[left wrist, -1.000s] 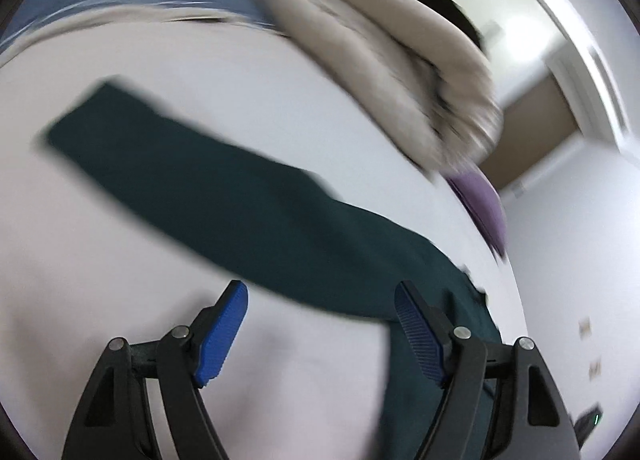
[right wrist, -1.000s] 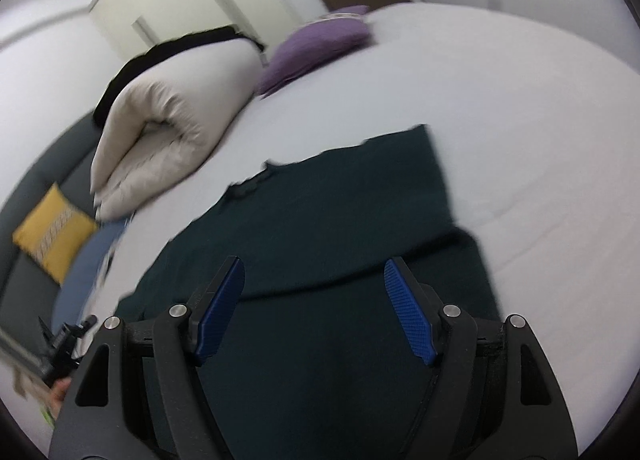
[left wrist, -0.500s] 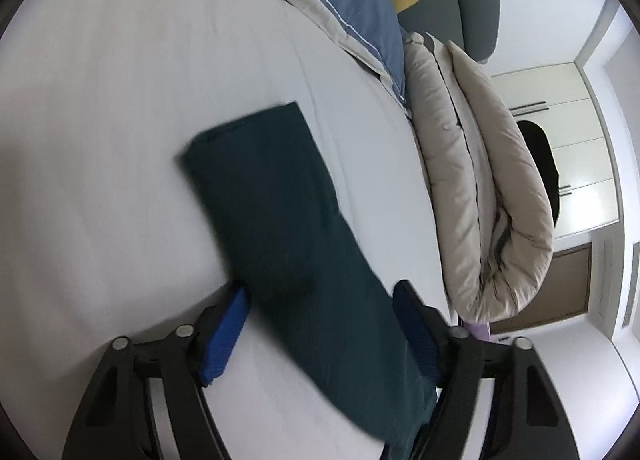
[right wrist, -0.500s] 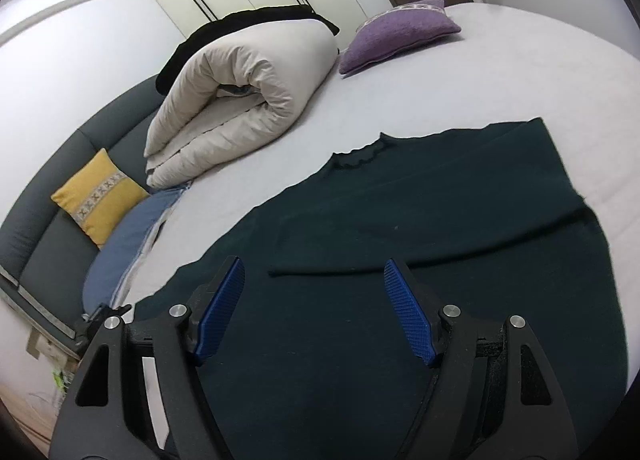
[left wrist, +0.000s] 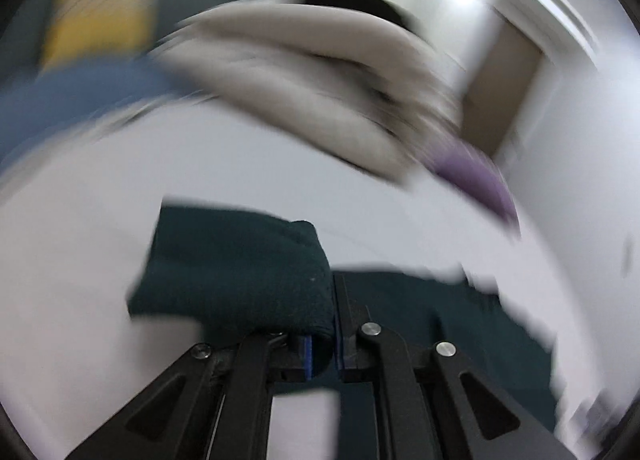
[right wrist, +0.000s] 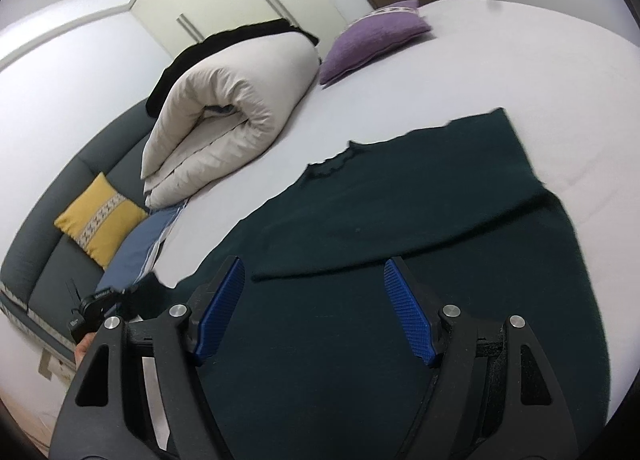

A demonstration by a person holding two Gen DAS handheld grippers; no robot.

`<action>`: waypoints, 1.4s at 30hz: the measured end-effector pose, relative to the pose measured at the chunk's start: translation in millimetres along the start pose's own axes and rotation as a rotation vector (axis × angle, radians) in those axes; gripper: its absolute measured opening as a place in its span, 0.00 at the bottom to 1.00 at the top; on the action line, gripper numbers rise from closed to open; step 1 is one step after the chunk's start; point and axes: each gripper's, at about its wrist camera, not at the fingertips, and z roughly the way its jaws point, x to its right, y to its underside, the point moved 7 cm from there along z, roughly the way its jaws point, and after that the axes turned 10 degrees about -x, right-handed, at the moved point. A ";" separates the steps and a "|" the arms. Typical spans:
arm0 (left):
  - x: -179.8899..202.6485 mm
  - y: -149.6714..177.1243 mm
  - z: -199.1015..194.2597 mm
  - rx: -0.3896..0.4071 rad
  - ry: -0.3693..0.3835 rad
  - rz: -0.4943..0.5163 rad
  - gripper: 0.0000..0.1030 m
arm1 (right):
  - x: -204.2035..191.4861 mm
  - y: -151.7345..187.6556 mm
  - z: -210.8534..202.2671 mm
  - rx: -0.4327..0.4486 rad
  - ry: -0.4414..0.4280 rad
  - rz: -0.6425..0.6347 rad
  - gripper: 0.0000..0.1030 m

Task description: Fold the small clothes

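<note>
Dark green sweater [right wrist: 400, 260] spread flat on the white bed [right wrist: 520, 60], as seen from the right wrist camera; its neckline [right wrist: 332, 160] faces the rolled cream duvet [right wrist: 228, 116] and the purple cushion [right wrist: 372, 36], so that the body's long axis runs from the near edge of the view up toward the duvet. One sleeve [right wrist: 400, 236] is folded across the chest, lying crosswise to that axis, from the far right shoulder toward the lower left. Right gripper [right wrist: 316, 312]: blue pads held wide apart above the lower body of the garment, with cloth beneath them but nothing gripped between them. Left gripper [left wrist: 322, 352], in the heavily blurred left wrist view: jaws drawn nearly together and pinching a fold of the sweater's other sleeve [left wrist: 240, 272], which bulges out to the left of the pads and extends away across the sheet; the rest of the garment lies to the lower right. Background, along the bed's far side: grey sofa [right wrist: 60, 228], yellow cushion [right wrist: 100, 216], blue pillow [right wrist: 136, 252], black item [right wrist: 224, 40] behind the duvet.
</note>
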 end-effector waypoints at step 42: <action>-16.6 39.3 0.5 -0.082 0.142 -0.088 0.77 | -76.8 -42.3 137.1 -0.259 0.054 -0.245 0.06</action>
